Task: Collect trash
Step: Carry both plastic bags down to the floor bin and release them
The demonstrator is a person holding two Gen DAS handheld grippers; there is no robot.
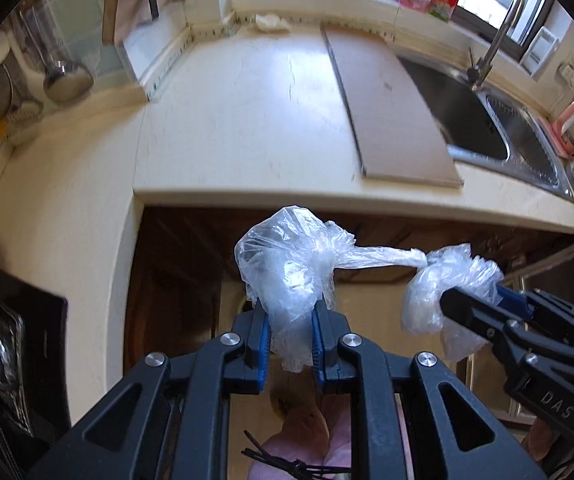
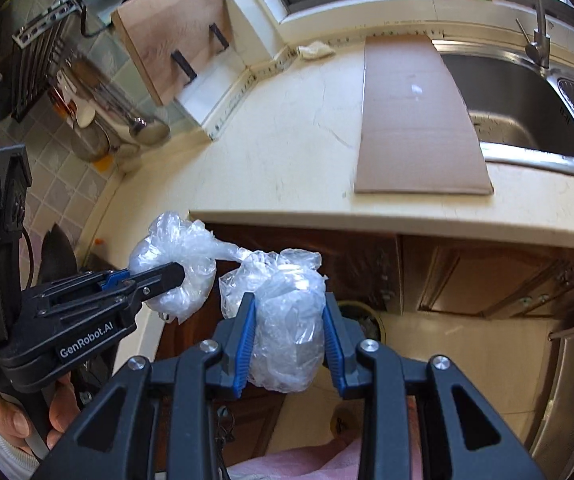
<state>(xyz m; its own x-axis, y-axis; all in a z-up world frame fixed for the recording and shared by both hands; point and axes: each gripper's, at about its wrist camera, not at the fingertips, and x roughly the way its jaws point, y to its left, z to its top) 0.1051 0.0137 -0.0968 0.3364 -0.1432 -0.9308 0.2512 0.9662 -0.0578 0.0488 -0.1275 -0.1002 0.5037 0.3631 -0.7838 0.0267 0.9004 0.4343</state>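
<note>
Plastic bag (image 1: 299,264), one; two claws.

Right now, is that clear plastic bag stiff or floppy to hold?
Probably floppy: the plastic bag bunches and crumples where the left gripper and right gripper pinch it. Likely light too, since the twisted strip between them hardly sags.

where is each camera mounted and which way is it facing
Left wrist: sits on the left gripper, looking down past the counter edge; the right gripper enters from the right; pink clothing below.
Right wrist: sits on the right gripper, looking the same way; the left gripper and a hand show on the left.
Shared: the clear plastic bag held between both grippers, cardboard sheet, sink, counter.
</note>
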